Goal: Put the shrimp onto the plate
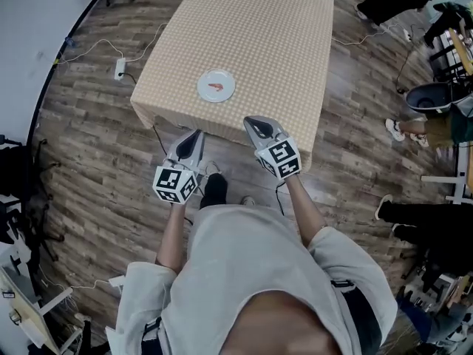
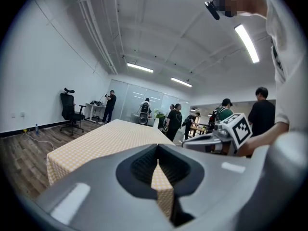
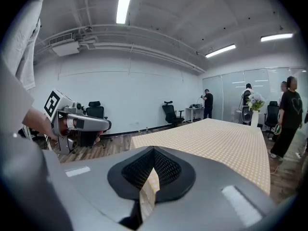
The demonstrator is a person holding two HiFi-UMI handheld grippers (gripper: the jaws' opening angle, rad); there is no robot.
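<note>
**Ahead of Both Claws, the Shrimp Lies on the Plate**

Out beyond the tips of the left gripper (image 1: 193,135) and the right gripper (image 1: 258,123), a white plate (image 1: 229,93) sits on the checked table (image 1: 259,28). The shrimp (image 1: 216,86) lies across the plate's middle. The plate is ahead of both claws, roughly between the lines they point along. Both claws hang short of the table's near edge, over the wooden floor, well apart from the plate. Each has its jaws drawn together with nothing caught between them; only checked cloth shows through the slit.

By my reckoning the shrimp is already where the task wants it, so nothing looks left to carry.

It is a small, reddish, curved thing, too small from here to tell real from model. I would guess it is very light, with some give in the body and perhaps a slick skin that could squirt out of a hard pinch. The thin tail end looks a poor place to hold. If it needs lifting, the thick middle of the curve seems best, a pad on either flank, closed gently. I would come from above, so the jaws do not scrape the plate or push it along the cloth.
</note>
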